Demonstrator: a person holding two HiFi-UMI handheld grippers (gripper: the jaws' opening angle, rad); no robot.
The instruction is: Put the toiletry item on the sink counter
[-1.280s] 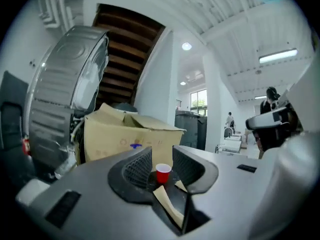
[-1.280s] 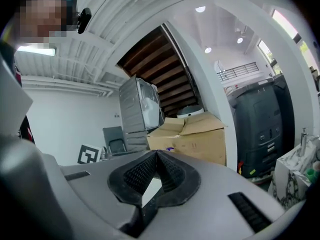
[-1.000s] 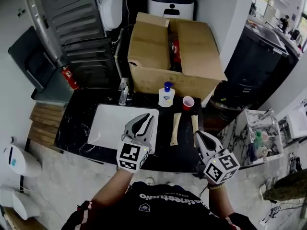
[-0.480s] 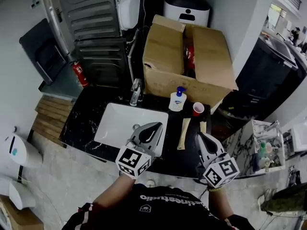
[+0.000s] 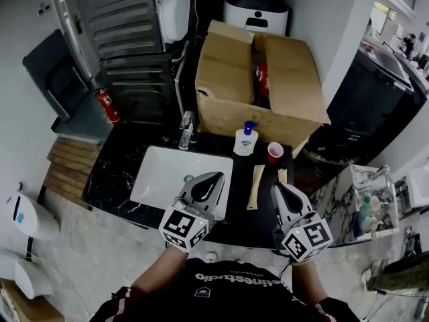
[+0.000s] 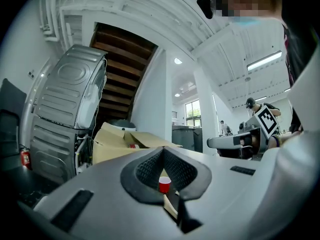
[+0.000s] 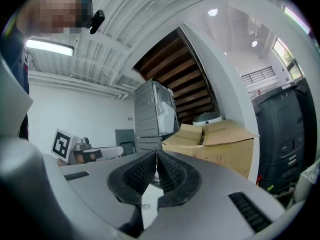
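On the black bench (image 5: pixel 117 173), at its back edge against the box (image 5: pixel 228 79): one white pump bottle (image 5: pixel 245 139) with a blue top, upright, long axis vertical. It is judged to be the toiletry item, and it already stands where the task wants it. Relative to the grippers it lies ahead of both, well apart from either, roughly midway between their lines. Left gripper (image 5: pixel 216 178): over the right part of the sink (image 5: pixel 157 173), jaws pressed together, nothing between them. Its own view looks past the closed tips at the cup (image 5: pixel 275 151), so it aims slightly right of the bottle. Right gripper (image 5: pixel 277 190): over the near right part of the bench, jaws likewise closed and empty, pointing toward the box. Neither is clearly nearer; the left appears to have the barer path. Neighbours: tap (image 5: pixel 186 130) left of the bottle and apart from it; red cup just right of it. Two pale flat strips (image 5: pixel 255 186) lie lengthwise front to back between the grippers and the cup, one just ahead of the right gripper's tips. Contents of box: a red item (image 5: pixel 263 76), kind not readable, possibly a further toiletry to fetch. Likely obstacles to a reach into the box: bottle and cup along its front wall, and its spread flaps. Either pair of jaws would need to open before any pick.
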